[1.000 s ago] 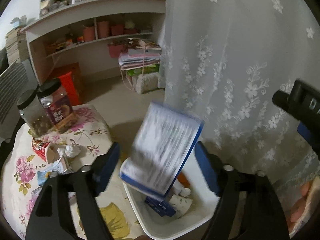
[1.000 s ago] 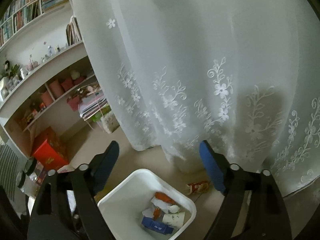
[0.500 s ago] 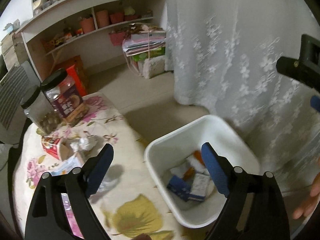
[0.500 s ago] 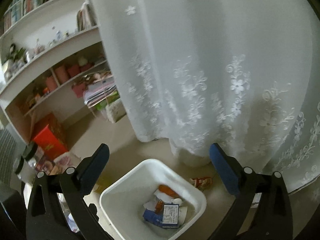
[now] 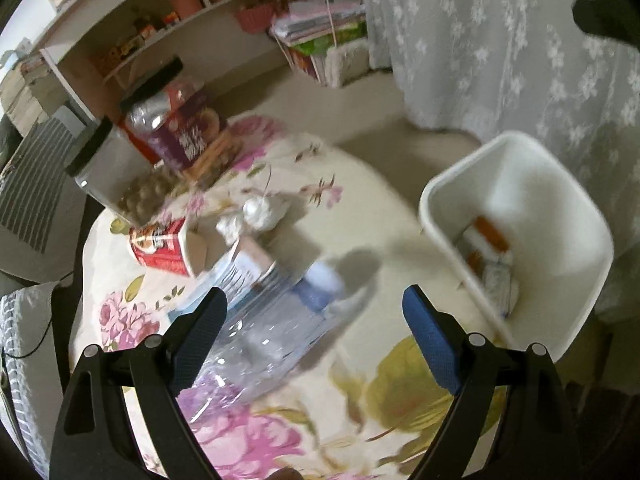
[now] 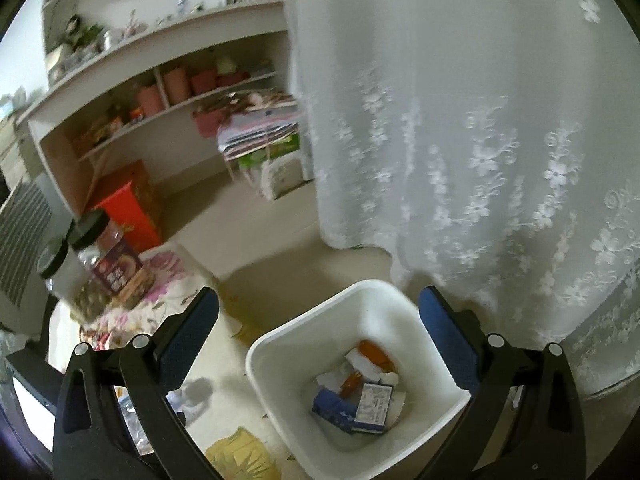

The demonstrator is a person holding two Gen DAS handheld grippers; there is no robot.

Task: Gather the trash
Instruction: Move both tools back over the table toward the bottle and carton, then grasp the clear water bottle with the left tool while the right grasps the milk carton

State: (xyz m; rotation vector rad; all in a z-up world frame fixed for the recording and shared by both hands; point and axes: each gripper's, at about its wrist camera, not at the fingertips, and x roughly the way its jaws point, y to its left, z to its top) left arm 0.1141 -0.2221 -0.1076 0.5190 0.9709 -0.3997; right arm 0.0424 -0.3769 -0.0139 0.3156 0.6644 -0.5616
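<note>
The left gripper [image 5: 314,312] is wide open and empty over a clear bottle [image 5: 264,336] lying on the floral worktop [image 5: 360,240]. The right gripper [image 6: 318,328], also wide open and empty, hangs above the white bin [image 6: 436,364], which holds cartons [image 6: 352,404].

Left wrist view close above the floral bench [image 5: 340,240], facing down with the white bin [image 5: 516,152] at right, right wrist view above that bin [image 6: 280,344], facing down and forward, both sharing bin, jars [image 5: 176,120], shelves [image 6: 160,52].
</note>
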